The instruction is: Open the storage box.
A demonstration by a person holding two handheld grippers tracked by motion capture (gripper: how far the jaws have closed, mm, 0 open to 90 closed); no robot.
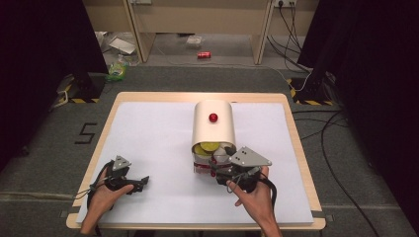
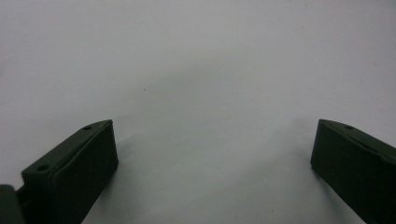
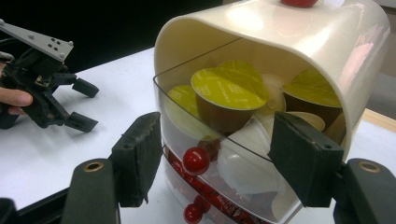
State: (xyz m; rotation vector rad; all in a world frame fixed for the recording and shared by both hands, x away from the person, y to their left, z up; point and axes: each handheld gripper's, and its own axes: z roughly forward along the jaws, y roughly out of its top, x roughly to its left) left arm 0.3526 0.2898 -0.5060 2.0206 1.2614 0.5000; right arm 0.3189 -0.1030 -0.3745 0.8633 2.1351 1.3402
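A cream, round-topped capsule box [image 1: 213, 129] with a red knob [image 1: 213, 117] on its top stands mid-table. Its upper clear drawer [image 3: 243, 154] is slid out toward me and holds yellow-lidded capsules [image 3: 229, 88] and white ones. Small red knobs [image 3: 196, 160] sit on the drawer fronts. My right gripper [image 1: 216, 169] is open at the box's front, its jaws on either side of the clear drawer [image 3: 215, 122] without closing on it. My left gripper [image 1: 143, 182] lies open on the white sheet at the front left, with nothing between its jaws [image 2: 215, 123]. It also shows in the right gripper view [image 3: 84, 105].
A white sheet [image 1: 158, 143] covers the wooden table [image 1: 296, 143]. Cables [image 1: 341, 123] trail on the floor to the right. Beyond the table, a red can [image 1: 204, 55] and litter lie under a wooden bench.
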